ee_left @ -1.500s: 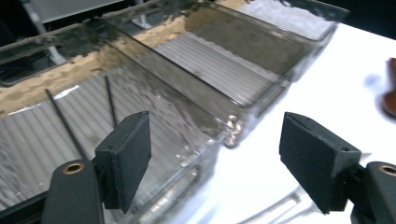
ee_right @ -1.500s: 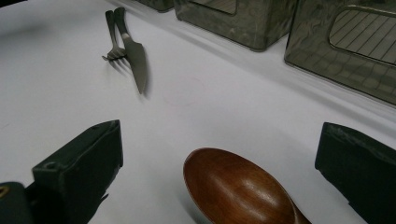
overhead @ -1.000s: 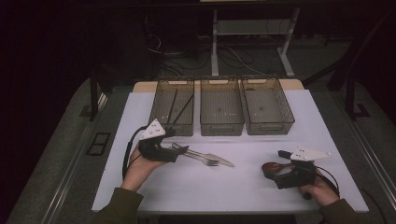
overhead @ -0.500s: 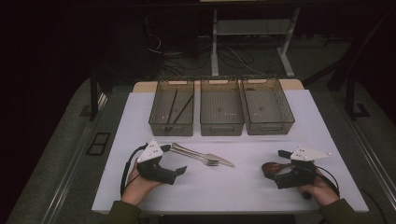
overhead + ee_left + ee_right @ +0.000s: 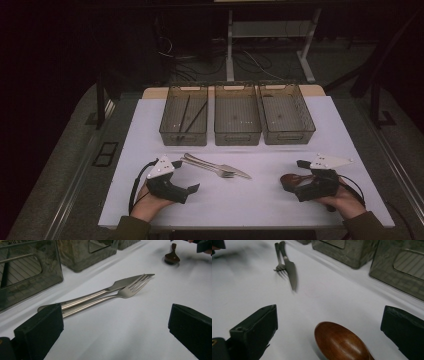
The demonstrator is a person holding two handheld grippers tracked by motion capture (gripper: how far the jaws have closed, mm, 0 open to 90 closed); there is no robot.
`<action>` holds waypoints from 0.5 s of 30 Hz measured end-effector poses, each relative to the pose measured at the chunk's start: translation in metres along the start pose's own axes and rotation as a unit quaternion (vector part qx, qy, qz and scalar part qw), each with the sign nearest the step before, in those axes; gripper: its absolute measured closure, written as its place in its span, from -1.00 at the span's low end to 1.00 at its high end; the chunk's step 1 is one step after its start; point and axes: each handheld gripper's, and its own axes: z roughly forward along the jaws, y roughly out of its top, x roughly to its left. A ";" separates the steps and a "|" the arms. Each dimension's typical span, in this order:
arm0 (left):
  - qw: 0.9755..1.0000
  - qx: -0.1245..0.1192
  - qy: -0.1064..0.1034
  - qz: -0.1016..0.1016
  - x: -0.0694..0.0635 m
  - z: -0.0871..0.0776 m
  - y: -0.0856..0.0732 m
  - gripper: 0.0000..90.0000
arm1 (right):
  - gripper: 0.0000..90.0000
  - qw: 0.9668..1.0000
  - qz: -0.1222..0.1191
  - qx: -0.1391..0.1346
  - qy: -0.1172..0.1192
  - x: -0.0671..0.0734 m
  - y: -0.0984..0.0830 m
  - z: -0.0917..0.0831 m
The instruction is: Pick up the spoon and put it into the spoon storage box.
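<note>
Dim room; cables (tangled) on floor.

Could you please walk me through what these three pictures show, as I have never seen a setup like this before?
There is no robot here: a person sits at a table and holds a hand-operated gripper in each hand. The high view looks down from above: the left gripper is at the lower left, the right gripper at the lower right. The other two pictures come from small cameras riding on those grippers, so each looks out between its own two black jaws.

On the white table lie a metal fork and knife side by side, and a brown wooden spoon sits between the right gripper's open jaws. Three see-through bins stand in a row at the back; the leftmost holds thin dark sticks, perhaps chopsticks.

Both grippers are open and hold nothing.
</note>
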 end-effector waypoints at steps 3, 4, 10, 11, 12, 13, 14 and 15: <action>1.000 0.006 -0.001 0.003 -0.002 0.001 0.000 -1.00 | -0.99 1.000 -0.005 0.017 0.008 -0.002 0.009 0.000; 1.000 0.005 -0.002 0.002 -0.002 0.001 0.000 -1.00 | -0.99 1.000 -0.004 0.022 0.012 -0.004 0.011 0.000; 1.000 0.007 -0.003 0.003 -0.002 0.001 0.000 -1.00 | -0.71 0.999 0.008 0.039 0.023 -0.020 0.024 0.000; 1.000 0.007 -0.003 0.002 -0.002 0.001 0.000 -1.00 | -0.70 0.999 0.008 0.042 0.022 -0.023 0.025 0.001; 1.000 0.009 -0.003 0.001 -0.001 0.001 -0.001 -1.00 | -0.70 0.999 0.012 0.043 0.021 -0.026 0.026 0.001; 1.000 0.008 -0.005 -0.001 -0.001 0.001 -0.001 -1.00 | -0.69 0.999 0.015 0.044 0.021 -0.029 0.028 0.002; 1.000 0.008 -0.005 -0.001 -0.001 0.001 -0.001 -1.00 | -0.69 0.999 0.018 0.045 0.020 -0.032 0.029 0.004; 1.000 0.008 -0.005 0.000 -0.001 0.001 -0.001 -1.00 | -0.67 0.998 0.020 0.047 0.021 -0.035 0.030 0.006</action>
